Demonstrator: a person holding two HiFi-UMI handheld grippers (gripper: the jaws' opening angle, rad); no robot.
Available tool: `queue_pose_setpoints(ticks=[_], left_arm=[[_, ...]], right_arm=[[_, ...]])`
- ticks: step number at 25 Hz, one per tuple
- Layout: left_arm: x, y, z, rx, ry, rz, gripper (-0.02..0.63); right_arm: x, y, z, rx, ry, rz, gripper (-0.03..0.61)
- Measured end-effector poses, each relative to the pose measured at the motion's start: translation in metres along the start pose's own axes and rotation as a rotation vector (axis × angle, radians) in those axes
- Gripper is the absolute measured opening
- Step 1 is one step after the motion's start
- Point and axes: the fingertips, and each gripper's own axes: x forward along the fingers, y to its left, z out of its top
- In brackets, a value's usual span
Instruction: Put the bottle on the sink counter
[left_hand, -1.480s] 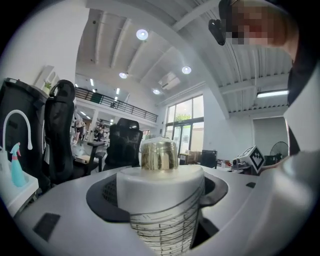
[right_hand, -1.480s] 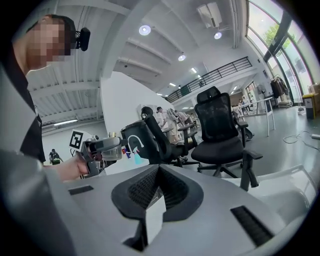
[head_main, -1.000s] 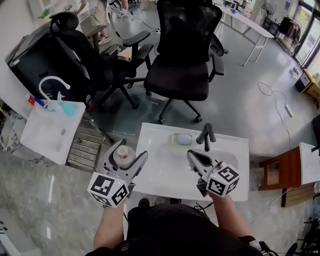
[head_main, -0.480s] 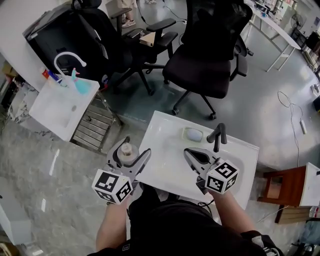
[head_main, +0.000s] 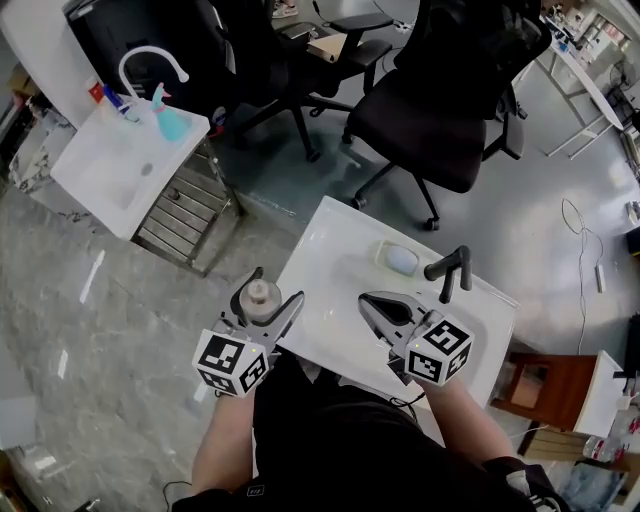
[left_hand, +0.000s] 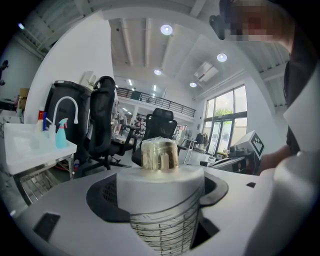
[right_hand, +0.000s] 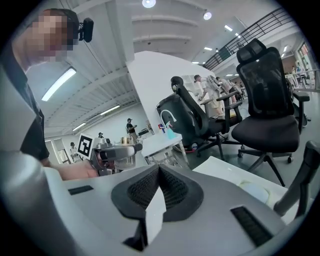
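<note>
My left gripper (head_main: 268, 297) is shut on a white bottle (head_main: 261, 295) with a tan cap, held upright just off the left edge of the white sink counter (head_main: 325, 255). In the left gripper view the bottle (left_hand: 160, 197) fills the space between the jaws of the gripper (left_hand: 160, 210). My right gripper (head_main: 384, 310) hovers over the counter's near side, left of the black faucet (head_main: 452, 270), shut with nothing in it. The right gripper view shows its pads (right_hand: 159, 192) pressed together, and the bottle (right_hand: 123, 149) far off to the left.
A soap dish (head_main: 400, 258) lies on the counter by the faucet. A second white sink (head_main: 120, 165) with a blue spray bottle (head_main: 170, 122) stands at the upper left over a metal rack (head_main: 190, 220). Black office chairs (head_main: 455, 120) stand beyond. A wooden stool (head_main: 525, 385) is at the right.
The head view has swung, so the counter now lies more diagonally. Both grippers keep their places by the counter, and the left one still holds the bottle.
</note>
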Motion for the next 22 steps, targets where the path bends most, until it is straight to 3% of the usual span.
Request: queue_pose_setpoints(ticks=[10,22], left_arm=[[0.01,0.004,-0.044,-0.024,0.058,0.011,0.353],[0.033,0.006,-0.095,-0.049,0.115,-0.024,0.353]], right_arm=[[0.019,-0.001,-0.022,0.006,0.075,0.054,0.015],[0.031,-0.012,-0.039,0.003,0.157,0.053,0.015]])
